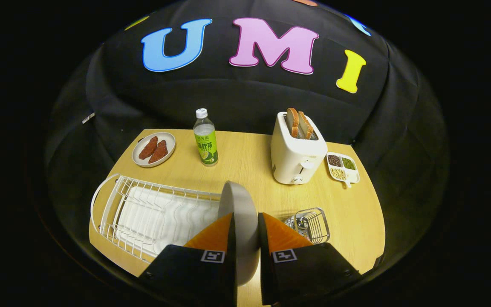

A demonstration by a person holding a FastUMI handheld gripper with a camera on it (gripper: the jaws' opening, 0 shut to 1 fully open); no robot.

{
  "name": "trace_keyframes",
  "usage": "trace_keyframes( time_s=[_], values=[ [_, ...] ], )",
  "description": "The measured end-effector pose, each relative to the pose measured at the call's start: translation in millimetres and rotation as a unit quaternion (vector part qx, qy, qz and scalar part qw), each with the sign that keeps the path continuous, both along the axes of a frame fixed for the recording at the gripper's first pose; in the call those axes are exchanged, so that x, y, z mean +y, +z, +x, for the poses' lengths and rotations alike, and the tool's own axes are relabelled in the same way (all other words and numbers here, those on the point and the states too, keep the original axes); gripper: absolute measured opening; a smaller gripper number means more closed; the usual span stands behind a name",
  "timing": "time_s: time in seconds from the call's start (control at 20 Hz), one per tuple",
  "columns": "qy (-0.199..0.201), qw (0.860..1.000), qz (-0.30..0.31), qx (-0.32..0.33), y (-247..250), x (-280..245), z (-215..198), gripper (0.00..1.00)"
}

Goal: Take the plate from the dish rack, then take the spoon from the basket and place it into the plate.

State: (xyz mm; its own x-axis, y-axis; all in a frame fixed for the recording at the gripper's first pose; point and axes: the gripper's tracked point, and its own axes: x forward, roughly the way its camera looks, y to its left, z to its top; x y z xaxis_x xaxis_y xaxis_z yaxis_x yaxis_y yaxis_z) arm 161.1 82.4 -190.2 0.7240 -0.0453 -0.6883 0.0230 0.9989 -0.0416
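- While the fingers [245, 224] clamp the grey plate [239, 213] on edge between them, the plate stands upright, lifted clear of the white dish rack [151, 213], so the first step looks nearly done.
- Just beside the plate, to the left, the rack lies on the tabletop [245, 166] with its slots bare.
- Just ahead of the right finger sits a small wire basket [311, 224]; something shiny lies inside, likely the spoon, though I cannot tell for sure.
- Next, by my judgement, the plate must be laid flat on a bare patch of tabletop and released before reaching for the basket.
- Farther off stand a bottle [205, 138], a toaster [297, 153] holding bread, a dish of red pieces [153, 149] and a divided tray of beans [342, 167].
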Motion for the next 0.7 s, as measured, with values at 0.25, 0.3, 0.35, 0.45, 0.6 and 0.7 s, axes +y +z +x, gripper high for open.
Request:
trace_keyframes(
  time_s=[0.25,0.3,0.35,0.45,0.6,0.7],
  values=[
    [-0.016,1.000,-0.011,0.007,0.7,-5.3,2.7,0.26],
    [-0.007,0.999,-0.035,0.002,2.1,-3.4,2.3,0.26],
    [0.002,0.998,-0.054,-0.008,7.3,4.3,2.8,0.25],
    [0.030,0.994,-0.097,-0.028,12.7,21.2,4.8,0.25],
    [0.053,0.990,-0.124,-0.033,14.7,36.8,-2.6,0.25],
    [0.057,0.989,-0.131,-0.035,17.8,29.6,-4.0,0.25]
  ],
)
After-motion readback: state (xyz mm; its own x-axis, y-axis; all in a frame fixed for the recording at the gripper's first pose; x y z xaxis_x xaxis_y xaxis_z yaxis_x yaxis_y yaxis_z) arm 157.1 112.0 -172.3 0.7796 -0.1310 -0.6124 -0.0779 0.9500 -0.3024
